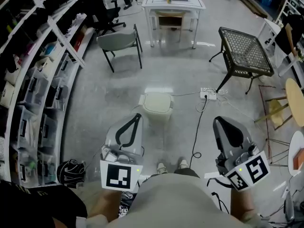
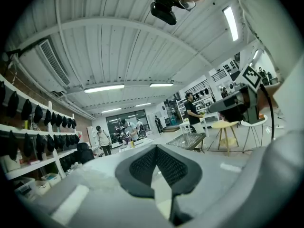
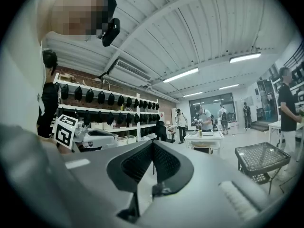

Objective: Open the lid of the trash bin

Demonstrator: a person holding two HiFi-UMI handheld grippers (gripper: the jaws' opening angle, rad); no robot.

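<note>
The small cream trash bin (image 1: 156, 106) stands on the grey floor ahead of me with its lid down. Both grippers are held at waist height, well short of the bin and not touching it. My left gripper (image 1: 137, 118) points toward the bin's left side, its jaws meeting at the tips with nothing between them. My right gripper (image 1: 219, 123) is off to the bin's right, also shut and empty. In the left gripper view the left gripper (image 2: 156, 147) aims level across the room, as does the right gripper (image 3: 153, 143) in its own view. The bin is out of both gripper views.
A power strip (image 1: 209, 95) and its black cable (image 1: 196, 132) lie on the floor right of the bin. Shelving (image 1: 38, 80) lines the left side, with a black bag (image 1: 71, 171) at its foot. A grey chair (image 1: 118, 41), white table (image 1: 173, 4) and black mesh table (image 1: 244, 49) stand farther off.
</note>
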